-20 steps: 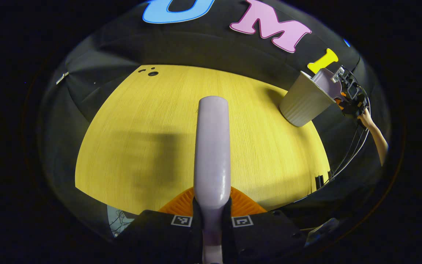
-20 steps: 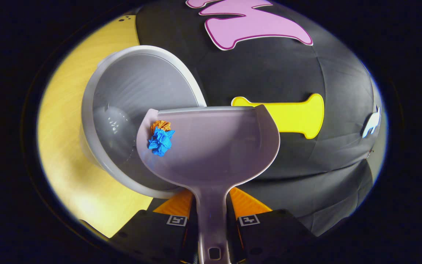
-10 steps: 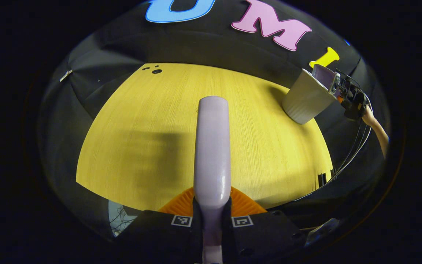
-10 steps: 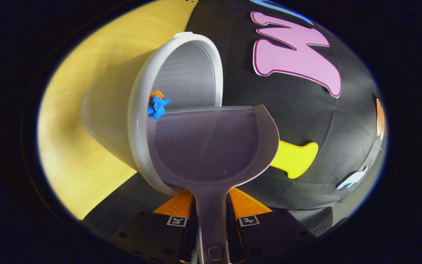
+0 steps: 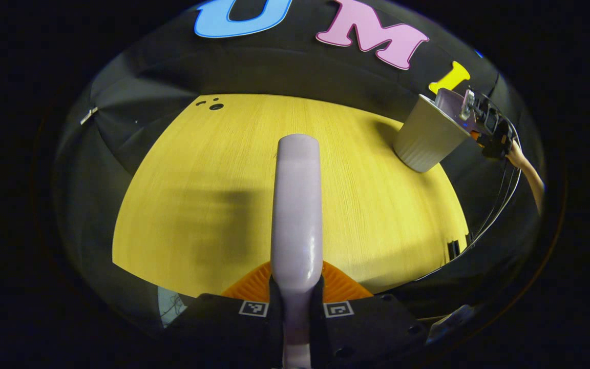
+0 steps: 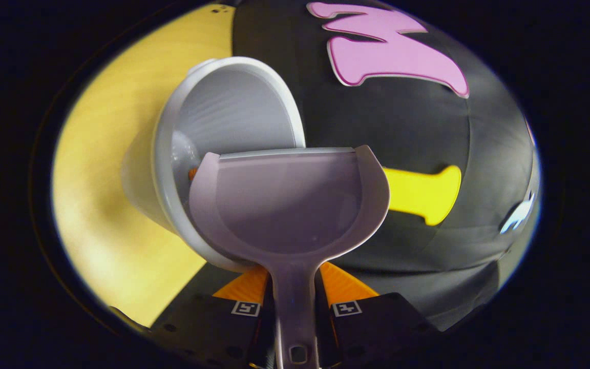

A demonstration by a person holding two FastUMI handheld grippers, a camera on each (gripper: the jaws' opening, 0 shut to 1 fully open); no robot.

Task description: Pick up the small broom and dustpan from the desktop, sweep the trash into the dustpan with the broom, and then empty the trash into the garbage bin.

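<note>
The dustpan (image 6: 287, 205) is a pale lilac scoop with a raised rim and a flat front lip, and its pan is bare. Its narrow handle runs back between the fingers of the right gripper (image 6: 295, 287), which are clamped on it from both sides. Just ahead of that gripper and a little to its left, the grey garbage bin (image 6: 223, 118) gapes with its ribbed inside toward the camera; the pan's front lip sits over the bin's mouth. A sliver of orange trash (image 6: 192, 174) peeks out inside the bin, right at the pan's left edge.

Half a second ago the blue and orange wads sat at the pan's front left corner, tipping over the lip; now they are off the pan, and the blue one is hidden. The pan has also levelled back a touch, showing more of the bin's interior.

Over in the left gripper view, the left gripper (image 5: 295, 287) is closed on the broom (image 5: 297, 205), whose smooth lilac handle stretches straight ahead above the yellow wooden desktop (image 5: 197, 169), much as it was before. Far ahead and to the right stands the bin (image 5: 425, 138) at the table's edge, with the dustpan (image 5: 451, 101) tilted at its rim, the right gripper (image 5: 487, 125) behind it, and a forearm (image 5: 528, 177) trailing cables (image 5: 494, 205). Three small dark holes (image 5: 213, 105) mark the desktop's far left corner.
</note>
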